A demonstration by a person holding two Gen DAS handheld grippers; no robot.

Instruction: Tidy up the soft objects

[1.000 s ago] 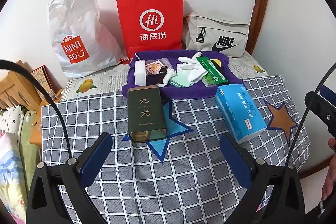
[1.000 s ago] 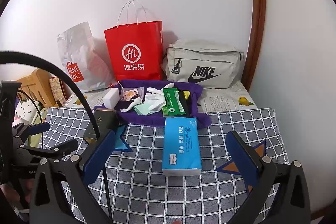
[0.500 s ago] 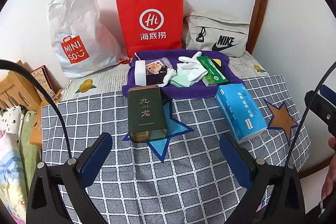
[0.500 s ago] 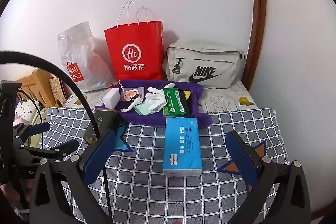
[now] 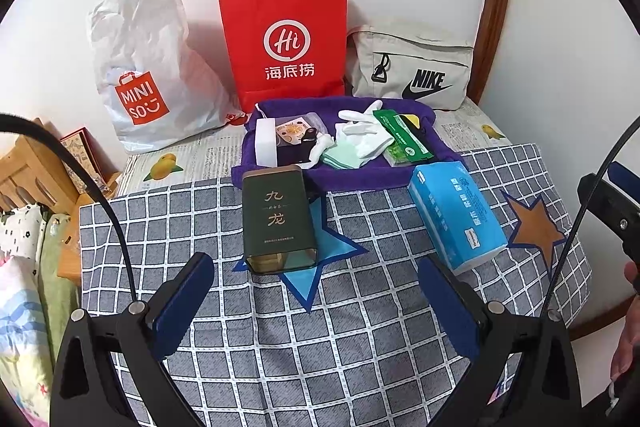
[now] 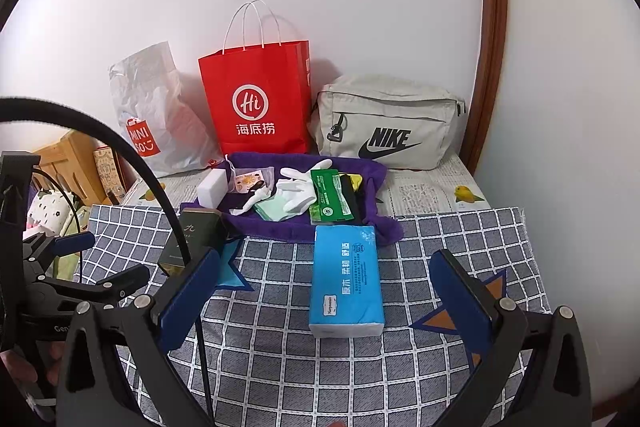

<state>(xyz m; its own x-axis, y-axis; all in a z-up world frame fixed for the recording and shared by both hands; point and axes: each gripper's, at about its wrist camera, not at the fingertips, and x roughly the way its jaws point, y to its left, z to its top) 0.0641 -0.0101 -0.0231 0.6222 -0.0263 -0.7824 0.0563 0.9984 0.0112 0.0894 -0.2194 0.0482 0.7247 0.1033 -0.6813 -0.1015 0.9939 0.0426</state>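
Observation:
A purple towel [image 5: 344, 179] [image 6: 288, 227] lies at the back of the table holding a white sponge block [image 5: 267, 143] [image 6: 213, 187], white gloves [image 5: 362, 133] [image 6: 298, 187], a pale green cloth [image 5: 340, 157] and a green packet [image 5: 404, 141] [image 6: 330, 197]. A blue tissue pack [image 5: 456, 215] [image 6: 346, 279] lies on the checked cloth in front of it. A dark green tin [image 5: 278, 219] [image 6: 192, 239] lies to its left. My left gripper [image 5: 316, 303] is open, held back from the tin. My right gripper [image 6: 324, 311] is open around the near end of the tissue pack, not touching it.
Against the wall stand a white MINISO bag [image 5: 148, 67], a red paper bag [image 5: 284, 43] and a beige Nike pouch [image 5: 412, 67]. A checked tablecloth [image 5: 280, 347] with star patches covers the table. Wooden furniture and bedding [image 5: 24, 227] lie off the left edge.

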